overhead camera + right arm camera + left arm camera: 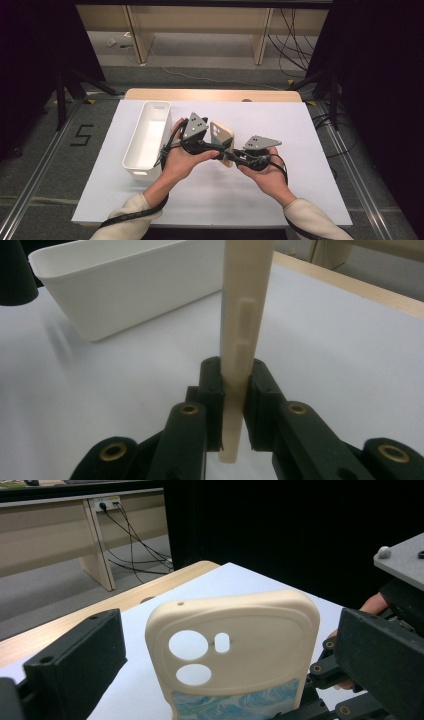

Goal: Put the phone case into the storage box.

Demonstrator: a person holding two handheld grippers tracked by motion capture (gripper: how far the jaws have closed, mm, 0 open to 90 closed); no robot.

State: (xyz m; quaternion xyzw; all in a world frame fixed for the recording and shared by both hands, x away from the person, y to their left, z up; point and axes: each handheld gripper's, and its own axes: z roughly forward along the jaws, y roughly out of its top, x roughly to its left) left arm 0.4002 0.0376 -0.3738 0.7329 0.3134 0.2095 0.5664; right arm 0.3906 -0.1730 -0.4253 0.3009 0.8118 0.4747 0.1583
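- The right gripper (234,405) pinches the case (245,330) by its edge, lifted off the surface (300,130).
- The left gripper (220,680) has its fingers (75,665) spread beside the case (no grip yet).
- The bin (131,165) seems empty; placing is probably left.

Phone case (240,645): cream, with a blue-and-white wave pattern across its lower back. Bin (147,140): plain white throughout. Right claw (235,390): black, with brass-coloured rivets. Left claw (222,145): black, carrying a grey plate. Bench (300,130): white sheet over a light wood top, which shows along the far edge. Sleeves (315,222): cream. Floor (45,165): grey, marked with a black "5".
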